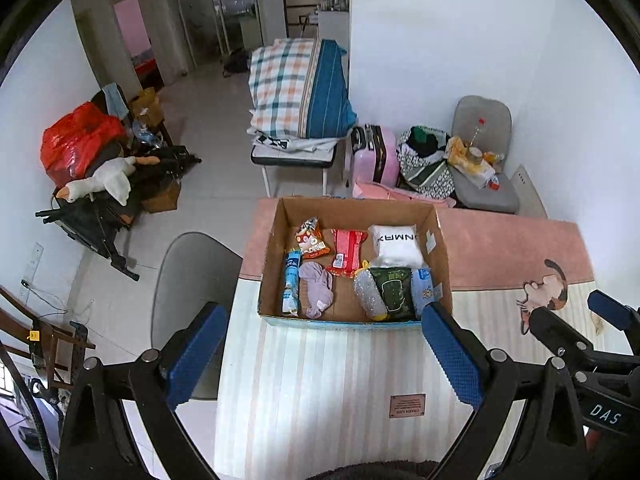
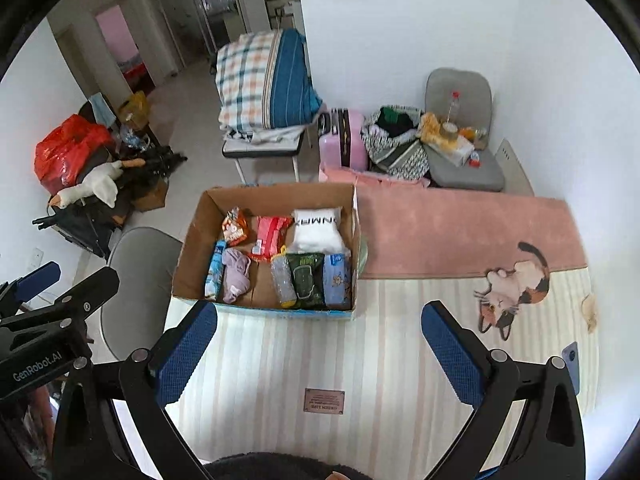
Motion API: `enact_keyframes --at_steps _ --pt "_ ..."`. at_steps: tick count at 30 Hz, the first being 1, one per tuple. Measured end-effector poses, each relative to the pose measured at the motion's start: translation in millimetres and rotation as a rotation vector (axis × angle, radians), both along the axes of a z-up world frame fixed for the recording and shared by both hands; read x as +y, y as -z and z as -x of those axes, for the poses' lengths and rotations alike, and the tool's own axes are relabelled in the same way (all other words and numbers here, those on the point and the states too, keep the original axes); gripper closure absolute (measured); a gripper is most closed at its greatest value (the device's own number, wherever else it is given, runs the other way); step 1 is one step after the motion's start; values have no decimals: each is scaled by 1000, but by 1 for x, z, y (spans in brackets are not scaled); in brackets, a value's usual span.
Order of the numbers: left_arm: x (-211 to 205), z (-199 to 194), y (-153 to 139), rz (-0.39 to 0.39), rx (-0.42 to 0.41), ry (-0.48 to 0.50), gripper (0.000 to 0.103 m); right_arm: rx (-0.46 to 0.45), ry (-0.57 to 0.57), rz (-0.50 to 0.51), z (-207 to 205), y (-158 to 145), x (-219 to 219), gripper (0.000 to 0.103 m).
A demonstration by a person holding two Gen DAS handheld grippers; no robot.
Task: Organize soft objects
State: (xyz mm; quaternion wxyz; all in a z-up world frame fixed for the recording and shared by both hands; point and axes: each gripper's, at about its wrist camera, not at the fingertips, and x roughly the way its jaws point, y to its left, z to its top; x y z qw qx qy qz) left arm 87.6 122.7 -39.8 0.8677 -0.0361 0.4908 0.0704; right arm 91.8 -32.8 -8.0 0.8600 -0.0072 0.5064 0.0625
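Note:
A cardboard box (image 1: 272, 248) (image 2: 192, 240) stands on the striped mat. It holds soft items: a white pillow pack (image 1: 396, 244) (image 2: 318, 230), a red pack (image 1: 347, 252) (image 2: 270, 236), an orange snack bag (image 1: 311, 240) (image 2: 235, 229), a lilac cloth (image 1: 316, 288) (image 2: 235, 274), a green pack (image 1: 392, 292) (image 2: 306, 280), a blue tube (image 1: 291, 284) (image 2: 214, 268) and a light blue pack (image 1: 424, 288) (image 2: 337, 280). My left gripper (image 1: 320, 356) is open and empty in front of the box. My right gripper (image 2: 320, 352) is open and empty, also short of the box.
A striped and pink mat (image 2: 440, 224) with a cat picture (image 2: 512, 284) covers the table. A grey chair (image 1: 192, 280) stands left of it. A pink suitcase (image 1: 376, 152), a loaded chair (image 1: 480, 168) and a checked bundle (image 1: 296, 88) lie behind. A phone (image 2: 572, 360) lies at the right.

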Motion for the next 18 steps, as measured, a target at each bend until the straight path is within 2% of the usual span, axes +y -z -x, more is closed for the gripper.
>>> enact_keyframes --at_steps 6,14,15,18 --pt "-1 20 -21 -9 -45 -4 3 -34 -22 -2 23 -27 -1 0" --pt "-4 28 -13 21 -20 14 3 -48 -12 30 30 -35 -4 0" --pt "-4 28 -11 24 -15 18 0 -55 -8 42 30 -35 -4 0" --pt "-6 27 -9 3 -32 13 0 -69 1 54 25 -34 -5 0"
